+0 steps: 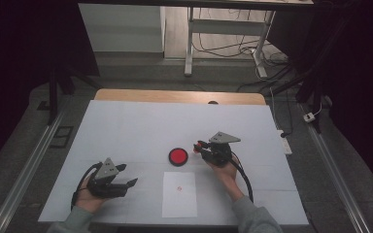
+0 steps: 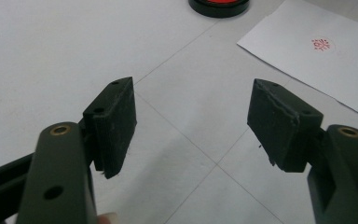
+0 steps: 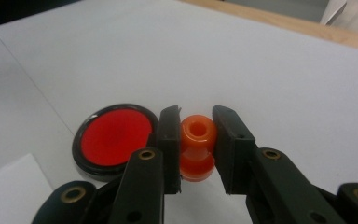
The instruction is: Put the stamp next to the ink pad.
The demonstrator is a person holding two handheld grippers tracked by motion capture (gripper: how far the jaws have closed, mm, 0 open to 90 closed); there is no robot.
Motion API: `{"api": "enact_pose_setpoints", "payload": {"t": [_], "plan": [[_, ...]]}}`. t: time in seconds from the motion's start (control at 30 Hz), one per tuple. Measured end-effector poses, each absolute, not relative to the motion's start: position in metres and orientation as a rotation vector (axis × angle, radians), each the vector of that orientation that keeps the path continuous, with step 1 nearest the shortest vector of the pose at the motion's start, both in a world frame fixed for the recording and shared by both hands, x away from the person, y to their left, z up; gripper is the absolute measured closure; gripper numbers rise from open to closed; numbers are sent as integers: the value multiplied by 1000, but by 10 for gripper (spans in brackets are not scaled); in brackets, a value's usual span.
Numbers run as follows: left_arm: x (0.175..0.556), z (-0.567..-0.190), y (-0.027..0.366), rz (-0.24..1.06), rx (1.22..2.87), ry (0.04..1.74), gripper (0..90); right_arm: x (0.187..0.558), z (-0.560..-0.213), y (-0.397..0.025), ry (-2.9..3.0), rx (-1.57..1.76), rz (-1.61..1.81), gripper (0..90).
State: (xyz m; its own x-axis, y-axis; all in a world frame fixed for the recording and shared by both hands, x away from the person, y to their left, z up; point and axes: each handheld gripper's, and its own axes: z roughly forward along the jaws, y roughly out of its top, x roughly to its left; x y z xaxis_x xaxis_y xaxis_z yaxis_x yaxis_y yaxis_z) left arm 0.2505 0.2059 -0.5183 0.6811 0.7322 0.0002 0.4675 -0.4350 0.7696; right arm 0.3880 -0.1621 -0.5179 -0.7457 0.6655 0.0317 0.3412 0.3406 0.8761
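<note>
Stamp (image 3: 197, 144) in right gripper (image 3: 196, 140); white-covered table (image 1: 126, 131), dark room.

— What sort of place is this?
— A lab or test room. Dark curtains (image 1: 24, 43) hem in one white-covered tabletop (image 1: 141, 126), and metal rails (image 1: 24, 174) run along the grey floor.
— Anything else?
— Loose cables (image 1: 223, 48), a power strip (image 1: 285, 144), and a bare metal-legged desk frame (image 1: 189, 43) behind.

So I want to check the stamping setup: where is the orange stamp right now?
The orange stamp is clamped in the right claw, held just right of the red ink pad in the high view, beyond the white paper sheet.
</note>
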Motion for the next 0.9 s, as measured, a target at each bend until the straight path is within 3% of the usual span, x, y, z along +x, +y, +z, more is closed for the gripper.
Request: {"api": "enact_pose_setpoints", "payload": {"t": [0.4,0.5,0.6,0.9], "plan": [[251,-519,207,428,2114,920,323,392,-531,-154,2350,889,1256,709],[251,-519,207,428,2113,920,322,390,-529,-154,2342,876,1248,585],[251,-519,208,428,2110,924,322,386,-521,-159,2307,890,1292,540],[252,-520,210,420,2110,933,321,352,-499,-199,2292,850,1314,515]]}}
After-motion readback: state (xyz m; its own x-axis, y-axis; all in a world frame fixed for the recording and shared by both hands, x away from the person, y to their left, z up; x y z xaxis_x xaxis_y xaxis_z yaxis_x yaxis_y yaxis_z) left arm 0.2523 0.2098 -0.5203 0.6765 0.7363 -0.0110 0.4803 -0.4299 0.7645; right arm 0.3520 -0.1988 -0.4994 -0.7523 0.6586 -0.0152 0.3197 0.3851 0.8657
